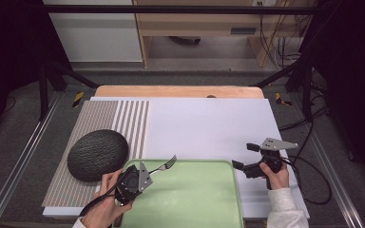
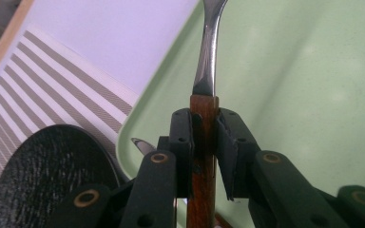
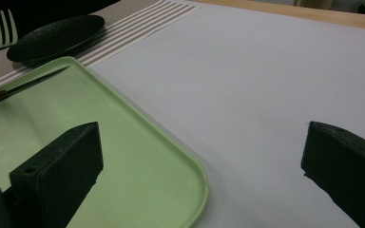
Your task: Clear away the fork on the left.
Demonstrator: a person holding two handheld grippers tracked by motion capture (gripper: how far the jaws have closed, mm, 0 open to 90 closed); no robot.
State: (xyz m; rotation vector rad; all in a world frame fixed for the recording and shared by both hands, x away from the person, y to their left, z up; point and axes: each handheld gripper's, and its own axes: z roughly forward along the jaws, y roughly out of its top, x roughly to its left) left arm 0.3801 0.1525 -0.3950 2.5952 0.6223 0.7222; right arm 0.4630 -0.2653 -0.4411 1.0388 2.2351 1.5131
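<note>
Left gripper [image 2: 204,142] fingers [image 2: 180,137] clamp fork [image 2: 208,61] by wooden handle, above green tray [image 1: 204,199]. Right gripper [image 1: 247,156] fingers wide, beside tray.

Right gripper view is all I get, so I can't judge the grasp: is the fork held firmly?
Observer: Yes. The left hand-held gripper is shut on the fork, with its jaws clamping the brown wooden handle.
Operator: Which way does the fork point?
Observer: In the high view the tines point away from the person, about over the far rim of the tray.
Operator: Where is my own hand-held gripper relative to the tray?
Observer: The right hand-held gripper is open, just right of the tray, over the white mat.
</note>
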